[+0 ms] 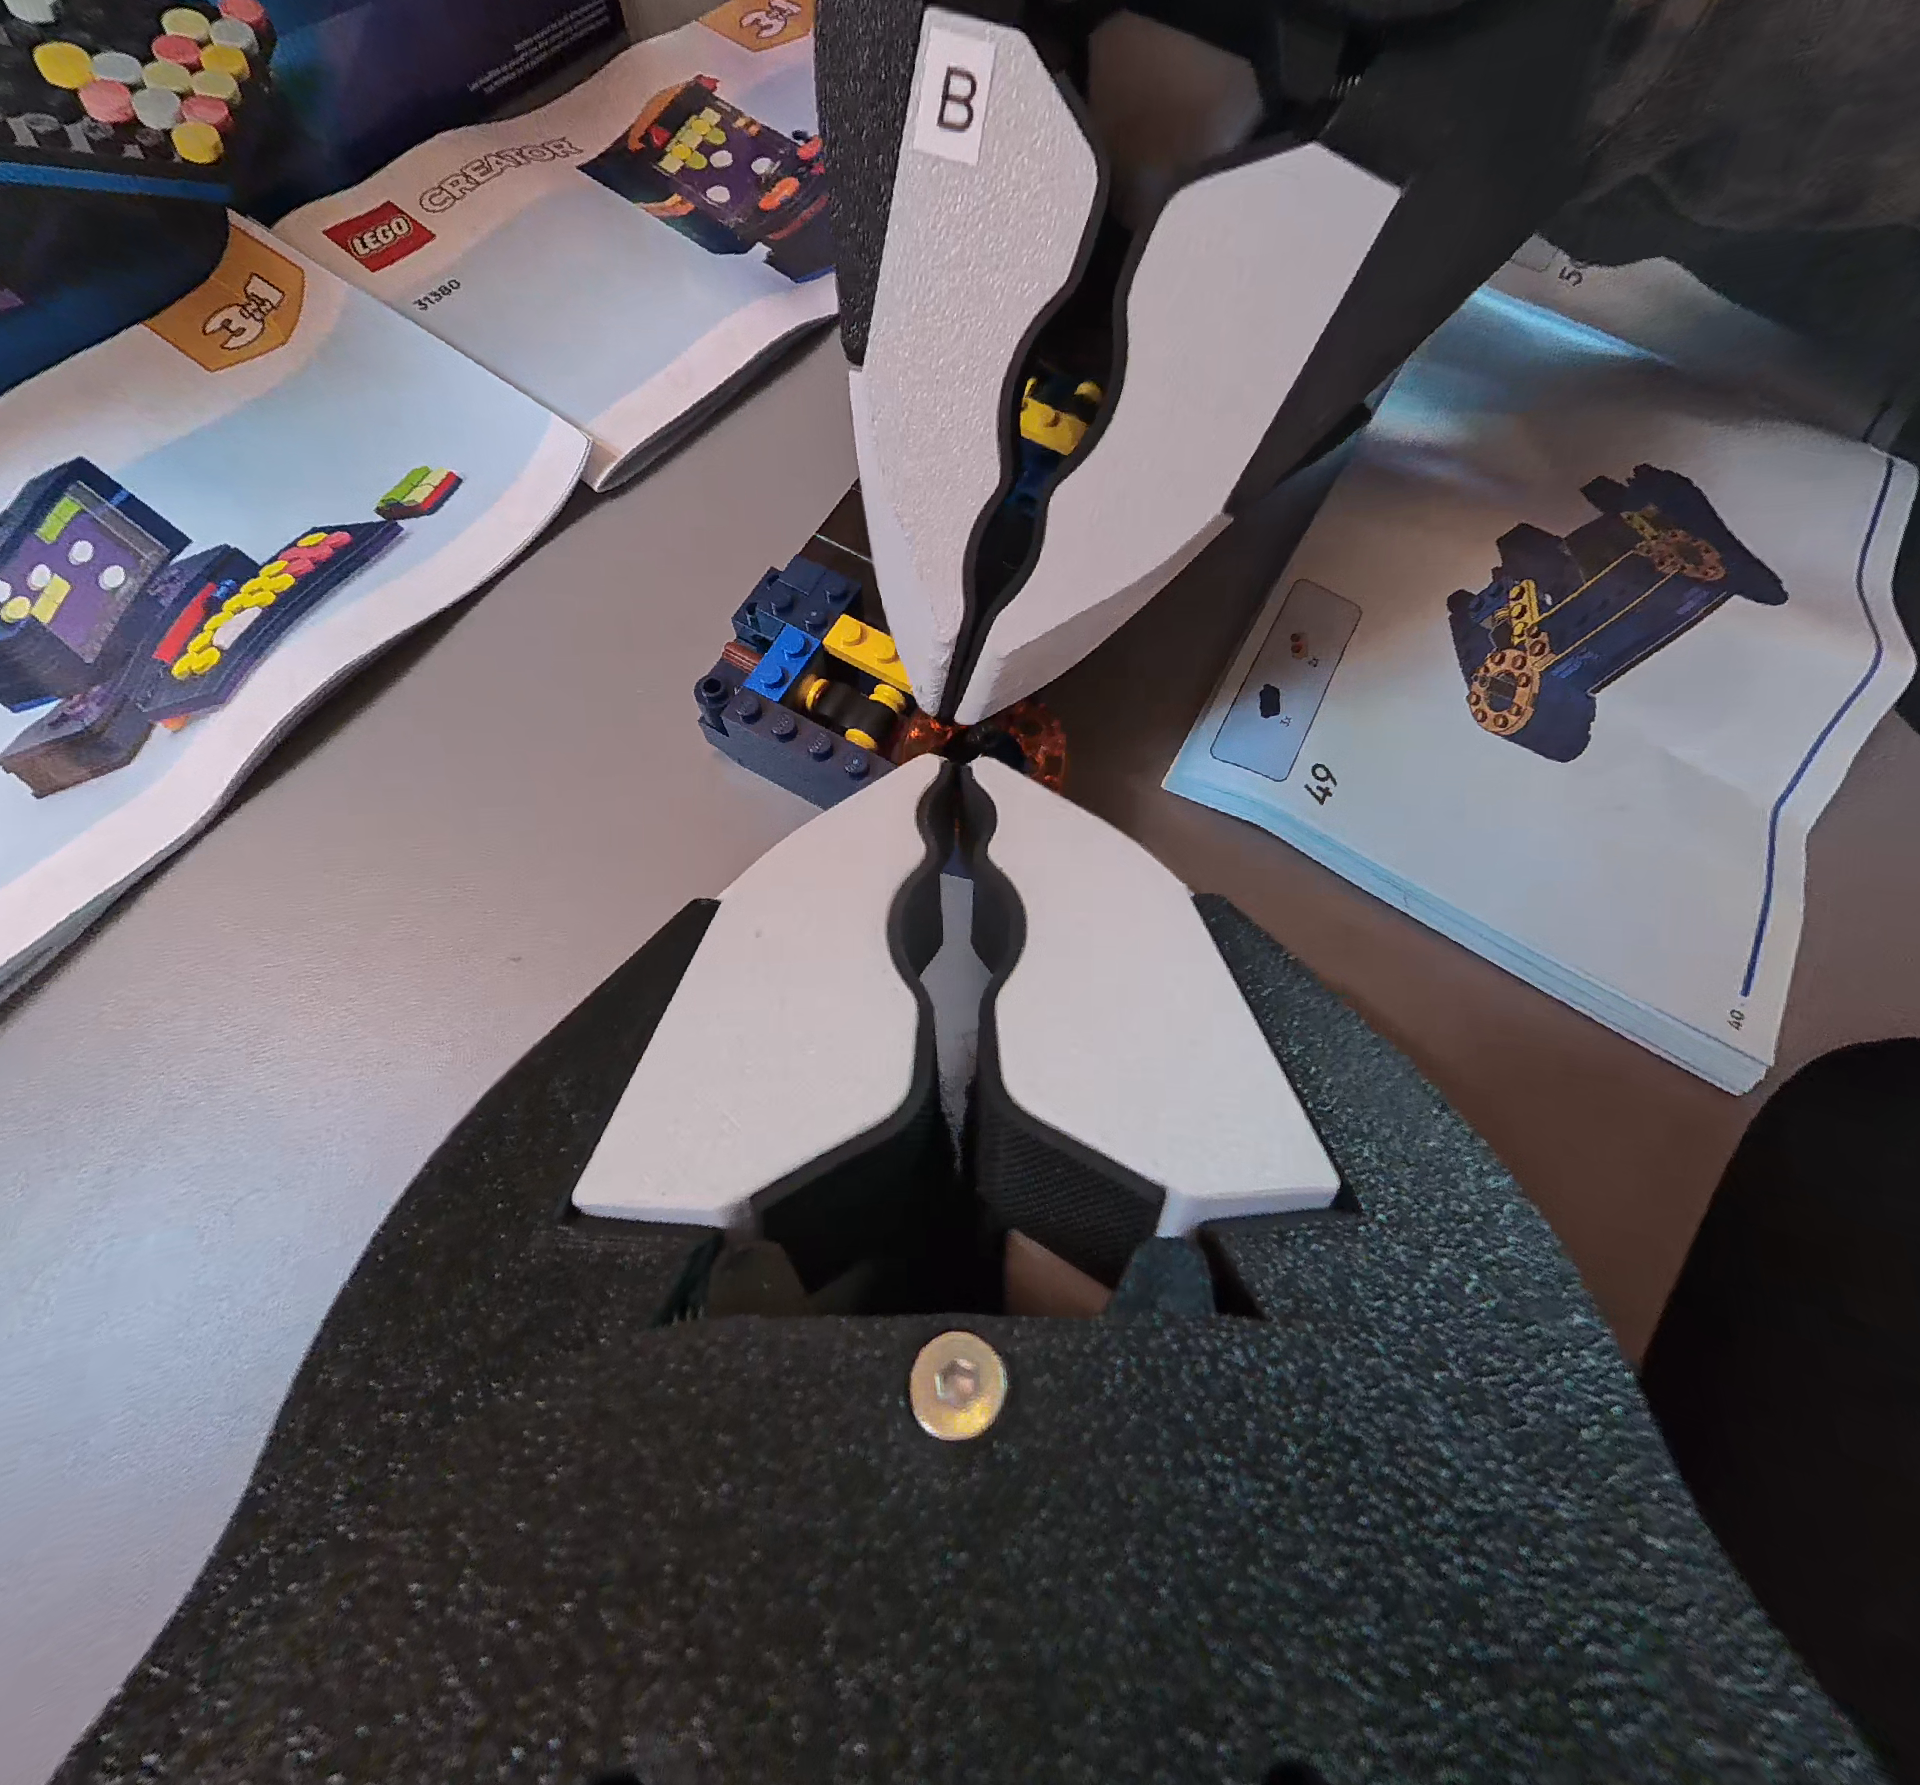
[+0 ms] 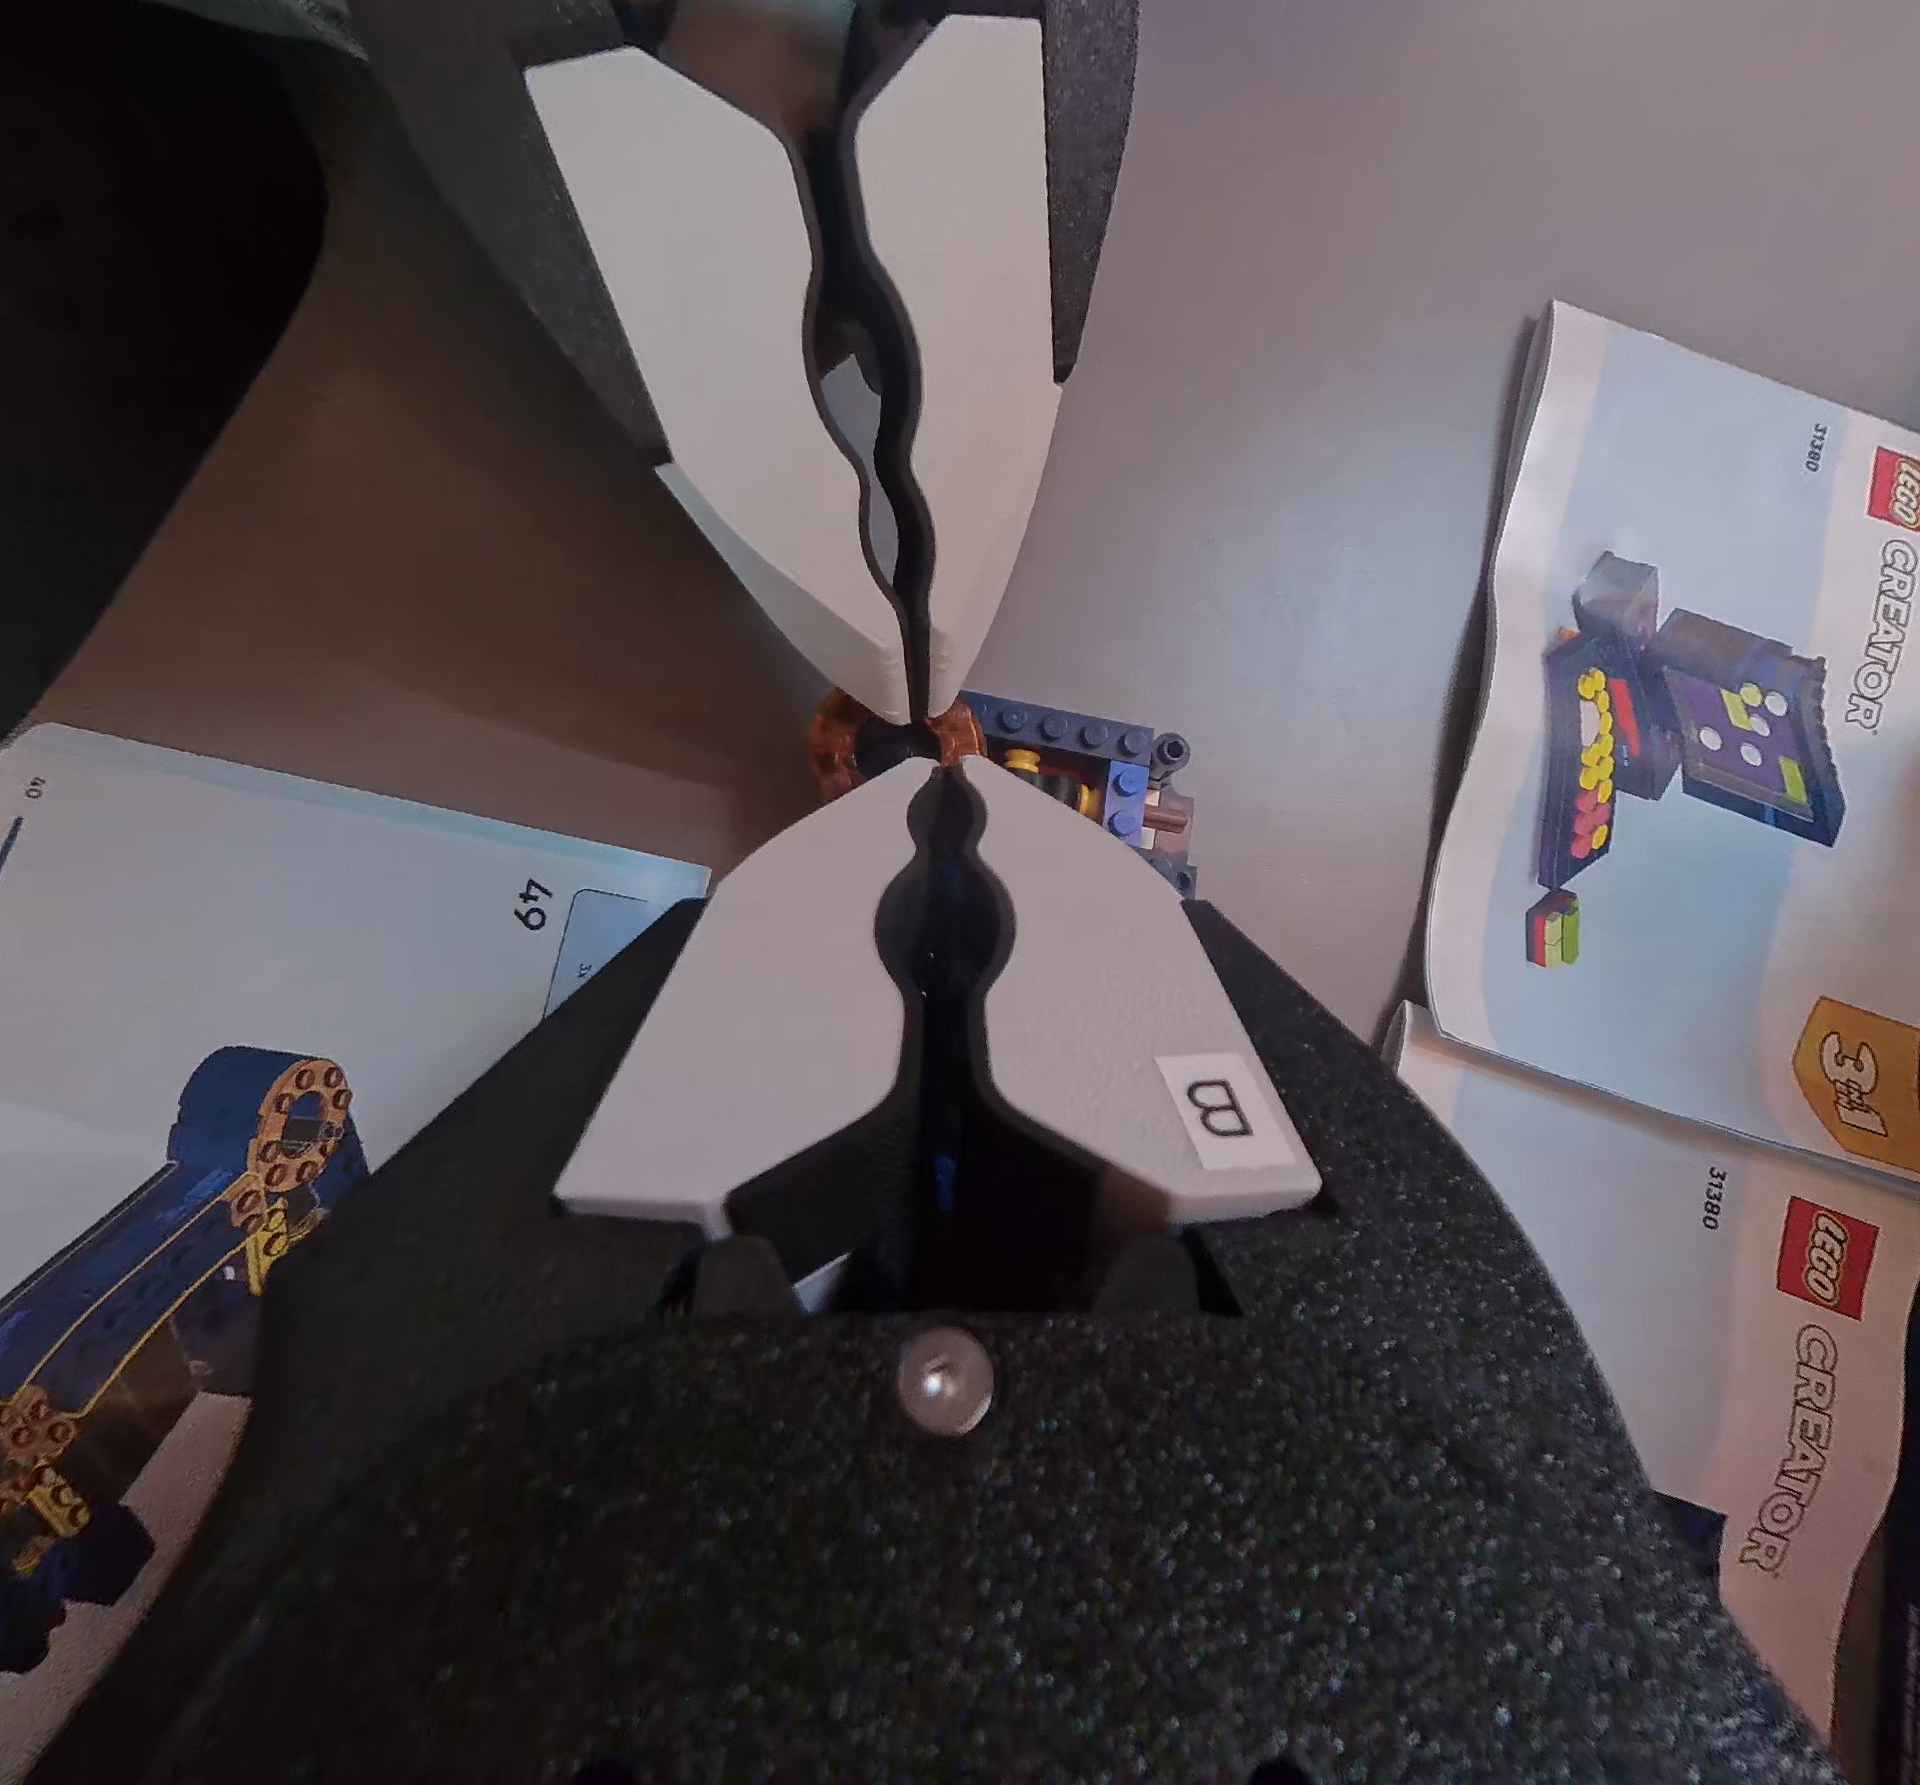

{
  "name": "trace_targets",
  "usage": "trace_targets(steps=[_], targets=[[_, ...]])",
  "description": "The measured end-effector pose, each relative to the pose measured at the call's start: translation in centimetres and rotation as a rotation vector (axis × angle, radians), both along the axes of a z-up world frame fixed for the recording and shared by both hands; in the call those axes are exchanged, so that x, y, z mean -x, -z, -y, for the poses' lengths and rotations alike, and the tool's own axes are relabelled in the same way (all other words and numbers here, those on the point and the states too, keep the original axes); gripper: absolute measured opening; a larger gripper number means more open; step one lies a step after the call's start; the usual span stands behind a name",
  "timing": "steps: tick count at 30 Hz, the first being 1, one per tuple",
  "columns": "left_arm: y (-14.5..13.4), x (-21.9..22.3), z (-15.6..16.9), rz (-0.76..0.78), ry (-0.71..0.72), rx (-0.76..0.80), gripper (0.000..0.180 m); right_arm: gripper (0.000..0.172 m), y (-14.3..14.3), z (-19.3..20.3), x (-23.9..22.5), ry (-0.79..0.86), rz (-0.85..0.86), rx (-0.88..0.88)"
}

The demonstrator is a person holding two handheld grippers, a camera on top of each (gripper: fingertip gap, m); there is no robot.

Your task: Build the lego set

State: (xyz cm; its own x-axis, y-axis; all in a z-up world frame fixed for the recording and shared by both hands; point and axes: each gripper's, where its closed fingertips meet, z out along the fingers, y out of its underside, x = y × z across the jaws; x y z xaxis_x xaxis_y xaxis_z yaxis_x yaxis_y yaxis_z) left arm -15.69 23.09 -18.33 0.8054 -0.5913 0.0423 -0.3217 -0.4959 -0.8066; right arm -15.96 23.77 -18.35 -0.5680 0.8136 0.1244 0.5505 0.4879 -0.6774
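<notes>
A small dark blue brick model (image 1: 790, 696) with yellow and blue parts sits on the grey table (image 1: 468, 852). At its near end is a clear orange round piece (image 1: 1039, 748) with a small black part (image 1: 987, 746) in its middle. My left gripper (image 1: 951, 767) is shut, its tips right at that black part. My right gripper (image 1: 951, 712) comes from the far side, also shut, tip to tip with the left. The right wrist view shows the same: right gripper (image 2: 940, 774), left gripper (image 2: 914, 712), orange piece (image 2: 836, 738), model (image 2: 1081, 733). Whether either pinches the black part is hidden.
An open instruction booklet (image 1: 1558, 696) lies right of the model; it also shows in the right wrist view (image 2: 260, 904). Two closed booklets (image 1: 260, 540) (image 1: 623, 281) and a dark box (image 1: 312, 21) lie to the left. A dark sleeve (image 1: 1787, 1320) is at the right edge.
</notes>
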Motion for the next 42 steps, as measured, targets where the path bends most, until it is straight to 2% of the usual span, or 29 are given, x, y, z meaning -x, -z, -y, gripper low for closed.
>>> trace_targets(steps=[11,15,22,26,30,35,42], targets=[[0.1,0.0,0.0,-0.056,-0.003,-0.010,0.000,0.000,-0.2,-0.1,0.2,0.004,-0.094,-0.040],[0.1,0.0,0.0,-0.069,-0.009,-0.009,0.000,0.000,-2.8,-0.2,0.1,0.064,-0.225,0.059],[0.1,0.0,0.0,-0.031,-0.009,-0.001,0.000,0.000,-0.5,0.6,-1.7,0.075,-0.192,0.027],[0.1,-0.1,0.0,-0.023,-0.009,0.003,0.000,0.000,-1.0,0.5,-1.4,0.080,-0.217,0.021],[0.1,-0.1,0.0,-0.033,-0.007,0.000,0.000,0.000,-0.5,-0.2,-1.5,0.075,-0.211,-0.081],[0.0,-0.1,0.0,-0.026,-0.003,0.001,0.000,0.000,-1.8,-0.4,-1.3,0.102,-0.264,-0.028],[0.0,0.0,0.0,-0.001,0.005,0.006,0.000,0.000,-1.2,-0.3,-1.2,0.082,-0.254,-0.058]])
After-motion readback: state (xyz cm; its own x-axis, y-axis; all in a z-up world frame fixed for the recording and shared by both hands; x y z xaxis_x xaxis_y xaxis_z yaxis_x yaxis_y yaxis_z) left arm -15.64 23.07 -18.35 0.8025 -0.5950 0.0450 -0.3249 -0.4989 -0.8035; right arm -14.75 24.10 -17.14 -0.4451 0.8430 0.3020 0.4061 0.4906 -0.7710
